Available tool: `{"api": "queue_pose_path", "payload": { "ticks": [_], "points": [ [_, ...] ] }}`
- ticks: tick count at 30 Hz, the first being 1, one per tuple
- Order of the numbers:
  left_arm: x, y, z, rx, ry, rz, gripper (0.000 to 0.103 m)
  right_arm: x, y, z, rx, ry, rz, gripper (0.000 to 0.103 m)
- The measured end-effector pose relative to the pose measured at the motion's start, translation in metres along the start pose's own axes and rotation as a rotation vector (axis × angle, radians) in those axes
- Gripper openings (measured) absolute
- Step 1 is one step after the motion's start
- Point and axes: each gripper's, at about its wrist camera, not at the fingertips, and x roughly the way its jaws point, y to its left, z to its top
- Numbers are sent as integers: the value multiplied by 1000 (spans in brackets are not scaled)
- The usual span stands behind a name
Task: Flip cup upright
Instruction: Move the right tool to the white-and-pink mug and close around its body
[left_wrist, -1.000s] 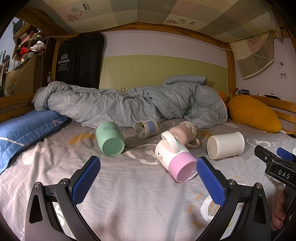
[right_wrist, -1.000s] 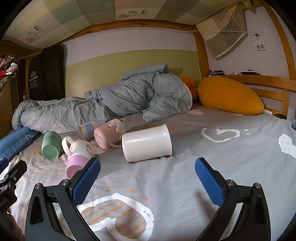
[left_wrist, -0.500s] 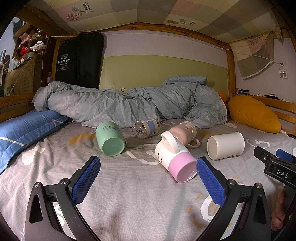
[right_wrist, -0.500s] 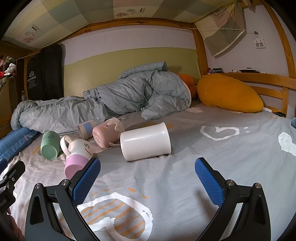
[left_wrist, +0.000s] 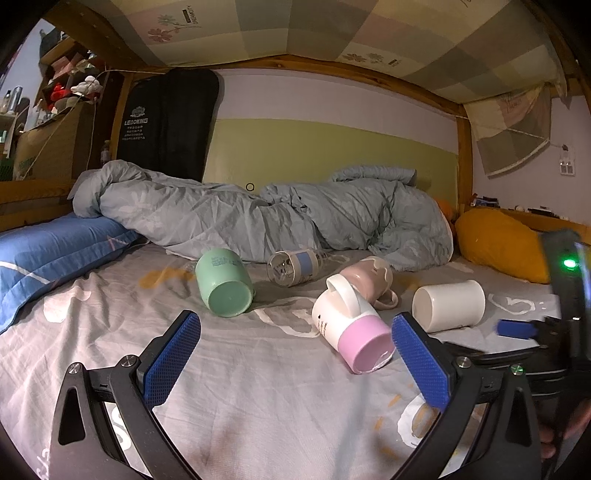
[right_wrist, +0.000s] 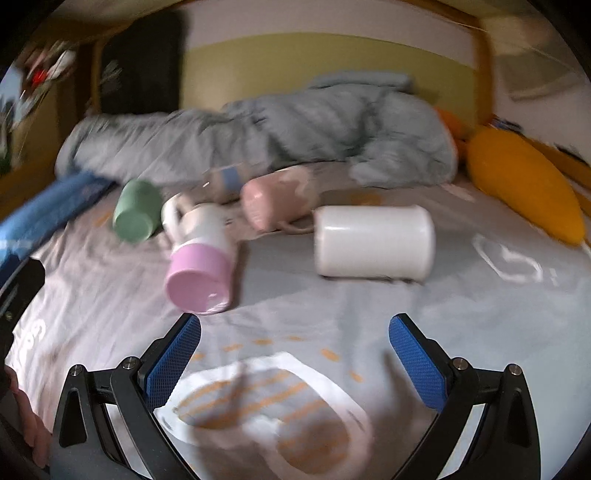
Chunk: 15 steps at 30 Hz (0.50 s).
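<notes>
Right wrist view, blurred: right hand-held gripper (right_wrist: 294, 360) spread wide, holding nothing, white cup (right_wrist: 373, 242) on its side on the bed (right_wrist: 461, 314) just ahead. Left hand-held gripper (left_wrist: 295, 365) also wide, empty, near pink-bottomed mug (left_wrist: 351, 328). 4 cups lie tipped.
</notes>
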Motion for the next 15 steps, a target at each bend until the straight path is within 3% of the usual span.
{"api": "queue_pose_path", "payload": {
  "ticks": [3, 8, 15],
  "points": [
    [-3, -1, 1, 1, -13, 3, 103, 14, 26, 15, -85, 33, 49, 103],
    [-10, -1, 2, 3, -41, 16, 103, 45, 58, 41, -175, 74, 33, 103],
    [-9, 3, 4, -23, -38, 16, 103, 98, 74, 62, -135, 176, 95, 103]
  ]
}}
